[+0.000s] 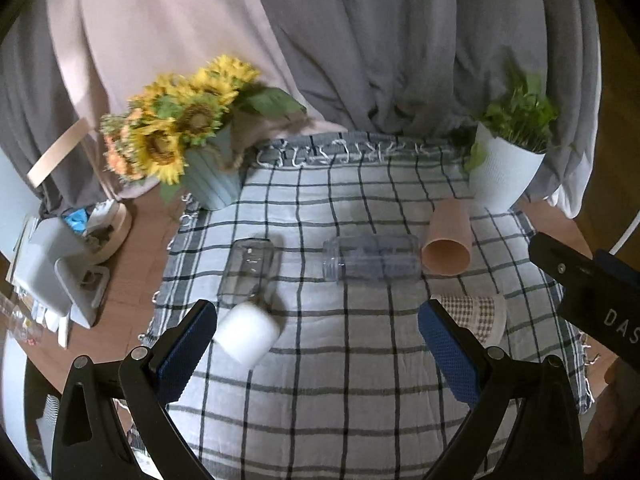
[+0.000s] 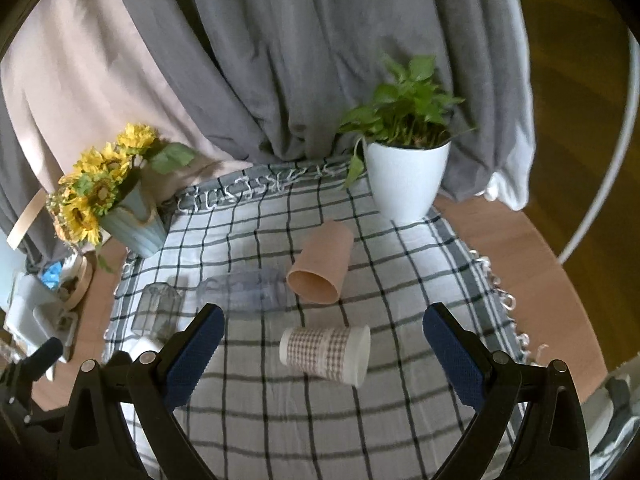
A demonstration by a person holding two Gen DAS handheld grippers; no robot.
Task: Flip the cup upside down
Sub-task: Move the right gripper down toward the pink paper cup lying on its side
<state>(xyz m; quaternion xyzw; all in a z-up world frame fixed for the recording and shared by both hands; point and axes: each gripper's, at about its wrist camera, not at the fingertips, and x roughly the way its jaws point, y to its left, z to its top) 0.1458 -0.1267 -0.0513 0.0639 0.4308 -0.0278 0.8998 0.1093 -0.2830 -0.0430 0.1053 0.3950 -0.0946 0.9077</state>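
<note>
Several cups lie on their sides on a checked cloth [image 1: 340,360]. A white cup [image 1: 248,332] lies close in front of my left gripper's left finger. A clear glass [image 1: 248,270] lies behind it. A clear plastic cup [image 1: 372,258] lies mid-cloth, a tan cup [image 1: 446,242] right of it. A checked paper cup [image 2: 326,354] lies just ahead of my right gripper [image 2: 320,356], between its fingers' line. It also shows in the left wrist view [image 1: 476,314]. My left gripper [image 1: 316,356] is open and empty. My right gripper is open and empty.
A sunflower vase [image 1: 208,178] stands at the cloth's back left. A white potted plant [image 2: 404,176] stands at the back right. Grey curtains hang behind. Clutter [image 1: 60,264] sits on the wooden table left of the cloth. The right gripper's body [image 1: 592,288] reaches in at the right.
</note>
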